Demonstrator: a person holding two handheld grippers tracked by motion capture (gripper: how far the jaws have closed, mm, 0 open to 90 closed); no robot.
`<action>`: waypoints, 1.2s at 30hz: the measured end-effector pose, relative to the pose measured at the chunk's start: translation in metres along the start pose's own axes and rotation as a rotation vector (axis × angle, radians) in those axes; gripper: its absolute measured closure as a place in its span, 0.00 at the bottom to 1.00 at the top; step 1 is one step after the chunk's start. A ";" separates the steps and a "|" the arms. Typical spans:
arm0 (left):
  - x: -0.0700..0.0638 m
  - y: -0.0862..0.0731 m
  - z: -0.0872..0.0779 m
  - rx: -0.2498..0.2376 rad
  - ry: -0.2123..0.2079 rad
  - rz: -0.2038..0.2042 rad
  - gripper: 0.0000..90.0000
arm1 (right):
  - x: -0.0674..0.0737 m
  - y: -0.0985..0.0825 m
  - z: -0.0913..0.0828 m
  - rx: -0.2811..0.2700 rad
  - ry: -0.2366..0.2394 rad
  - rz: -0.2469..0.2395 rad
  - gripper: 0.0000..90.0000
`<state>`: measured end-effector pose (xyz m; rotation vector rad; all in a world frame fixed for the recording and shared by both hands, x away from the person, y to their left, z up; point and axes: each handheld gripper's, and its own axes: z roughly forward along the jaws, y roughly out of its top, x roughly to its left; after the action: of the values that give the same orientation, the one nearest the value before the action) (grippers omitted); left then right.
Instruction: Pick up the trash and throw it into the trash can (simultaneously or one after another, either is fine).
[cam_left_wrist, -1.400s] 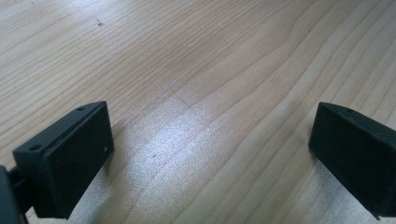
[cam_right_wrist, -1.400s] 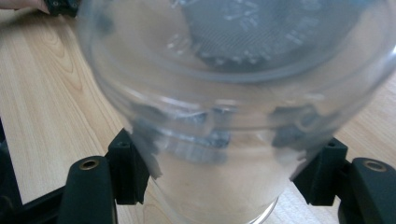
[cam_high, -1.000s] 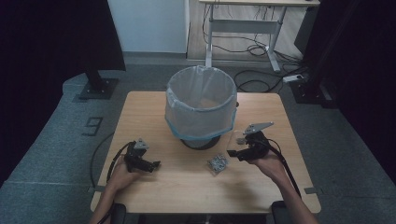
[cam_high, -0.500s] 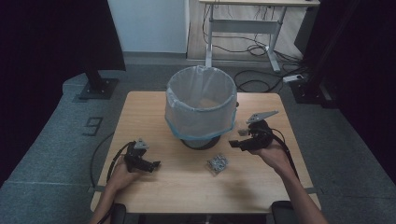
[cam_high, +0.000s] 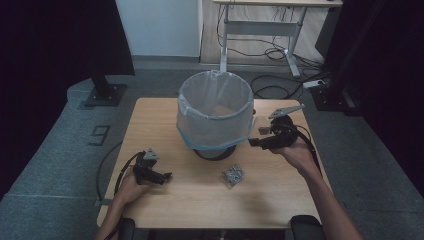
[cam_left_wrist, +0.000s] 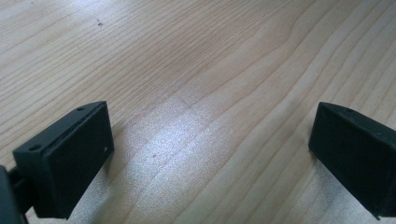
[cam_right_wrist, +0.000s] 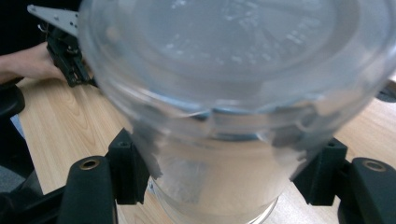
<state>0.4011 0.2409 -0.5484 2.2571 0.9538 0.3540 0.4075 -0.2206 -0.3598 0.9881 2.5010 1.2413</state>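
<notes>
Plastic cup (cam_right_wrist: 233, 116) sits clamped in your right gripper (cam_high: 261, 141), at the bin's (cam_high: 215, 117) three o'clock. Your left gripper (cam_high: 165, 176) (jaws wide, holding nothing) rests on the table (cam_high: 150, 125).

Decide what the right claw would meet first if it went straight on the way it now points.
Probably the wall of the round bin lined with a translucent plastic bag, just ahead of the right claw and the clear round plastic container it grips; depth is unclear.
</notes>
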 end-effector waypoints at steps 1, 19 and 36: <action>0.000 0.000 0.000 0.000 0.000 0.000 0.00 | -0.001 0.002 -0.001 -0.004 0.002 0.003 0.35; 0.000 0.000 0.000 -0.001 0.000 0.000 0.00 | -0.007 0.035 -0.025 -0.016 -0.019 0.008 0.35; 0.000 0.000 0.000 -0.001 0.001 0.001 0.00 | -0.016 0.064 -0.045 -0.039 -0.039 0.024 0.35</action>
<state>0.4011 0.2410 -0.5485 2.2570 0.9531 0.3556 0.4308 -0.2320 -0.2847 1.0263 2.4338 1.2604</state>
